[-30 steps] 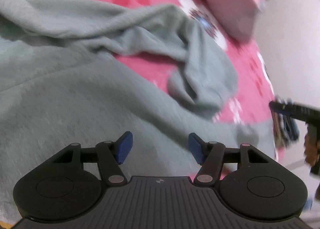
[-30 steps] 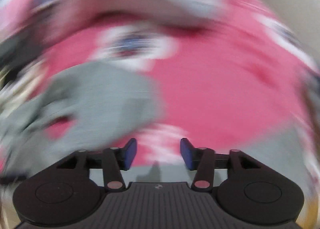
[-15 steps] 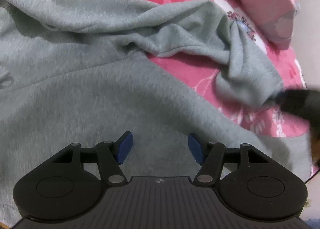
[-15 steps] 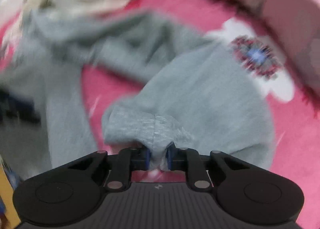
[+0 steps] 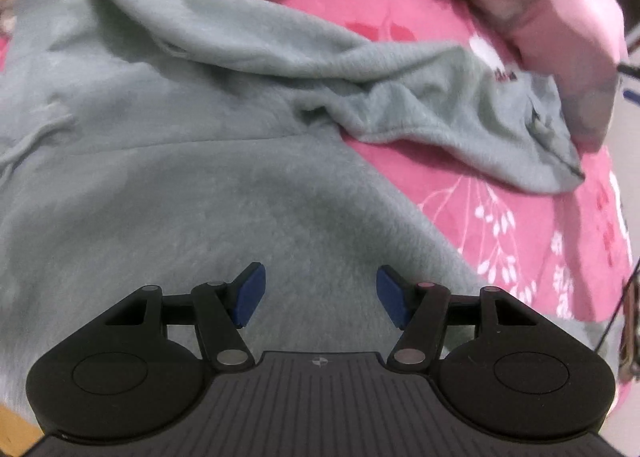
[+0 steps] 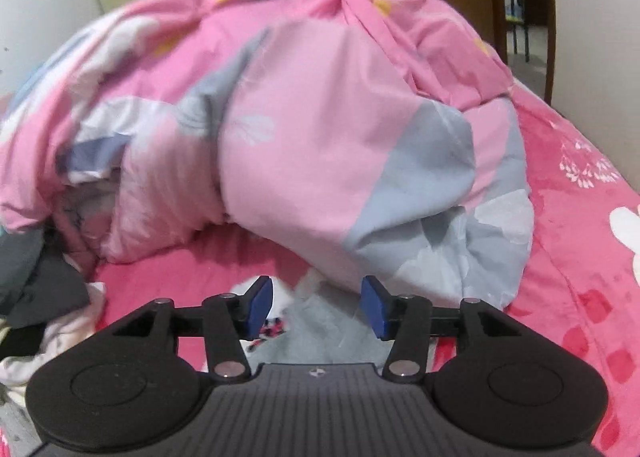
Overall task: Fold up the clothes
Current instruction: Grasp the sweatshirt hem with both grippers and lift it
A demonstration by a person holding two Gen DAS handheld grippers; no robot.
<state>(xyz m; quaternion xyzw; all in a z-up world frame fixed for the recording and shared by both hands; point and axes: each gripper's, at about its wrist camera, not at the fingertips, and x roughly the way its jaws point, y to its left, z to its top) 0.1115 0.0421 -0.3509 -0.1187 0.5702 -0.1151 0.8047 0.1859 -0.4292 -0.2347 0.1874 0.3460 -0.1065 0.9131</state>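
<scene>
Two blue-padded fingers of the left gripper, spread and empty, hang over a fleecy grey hoodie lying flat on the pink floral bed, sleeve crumpled toward its right edge. Right view: right gripper, jaws just opened, nothing pinched, grey fabric beneath; puffy pink-grey quilt beyond.

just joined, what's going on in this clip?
A person with a hand-held gripper in each hand is folding a grey hoodie spread on a pink bedsheet. The left hand-held gripper is open above the hoodie's body, gripping nothing. The right hand-held gripper has just opened and holds nothing; it faces the bunched pink duvet. One sleeve lies stretched out sideways, not yet folded in.
</scene>
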